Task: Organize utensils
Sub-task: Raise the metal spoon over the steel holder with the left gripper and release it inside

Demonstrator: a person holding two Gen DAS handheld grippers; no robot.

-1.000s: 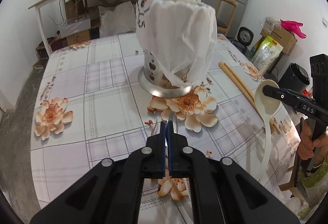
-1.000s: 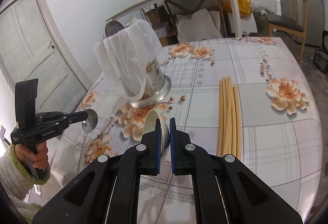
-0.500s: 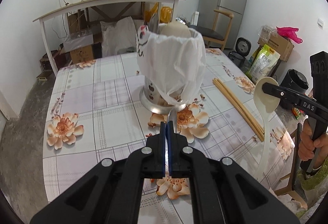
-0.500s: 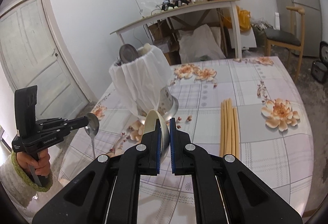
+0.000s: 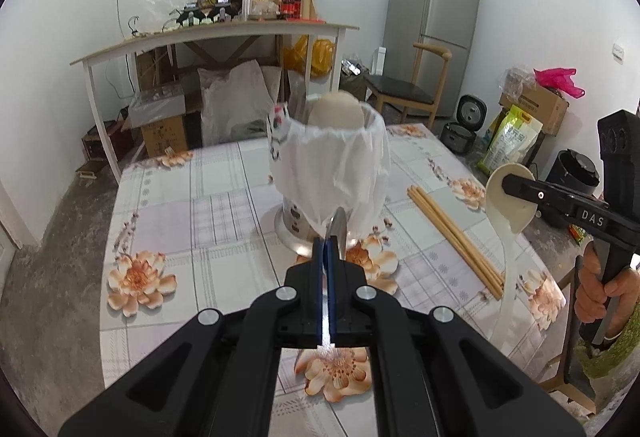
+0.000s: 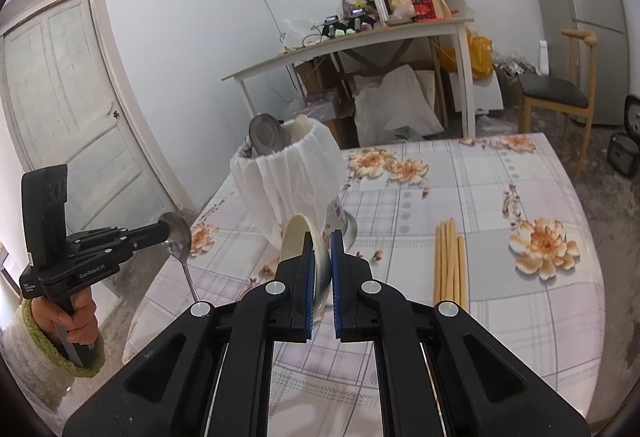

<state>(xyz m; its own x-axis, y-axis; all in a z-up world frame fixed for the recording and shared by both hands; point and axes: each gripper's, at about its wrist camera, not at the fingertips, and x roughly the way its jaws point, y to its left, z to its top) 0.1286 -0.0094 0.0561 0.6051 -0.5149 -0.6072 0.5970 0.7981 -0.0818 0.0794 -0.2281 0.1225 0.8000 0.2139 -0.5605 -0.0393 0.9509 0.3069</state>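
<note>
Pinching the bowl of a thin metal spoon (image 5: 339, 229) edge-on, the clenched left gripper (image 5: 326, 249) hangs before the white-bagged steel utensil holder (image 5: 332, 173); such a narrow bite could let it swivel

Seen from the right wrist, the right gripper (image 6: 320, 257) clamps a cream plastic ladle (image 6: 298, 241) by its curved bowl, whose dangling handle could snag the bag, while four pale chopsticks (image 6: 450, 261) lie on the floral tablecloth (image 6: 520, 317)

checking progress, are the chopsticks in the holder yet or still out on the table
Out. The chopsticks lie flat in a bundle on the tablecloth, apart from the holder, which has a metal spoon and a pale ladle in it.

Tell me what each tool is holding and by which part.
The left tool grips a metal spoon by its bowl. The right tool grips a cream ladle by its bowl; both handles hang down.
</note>
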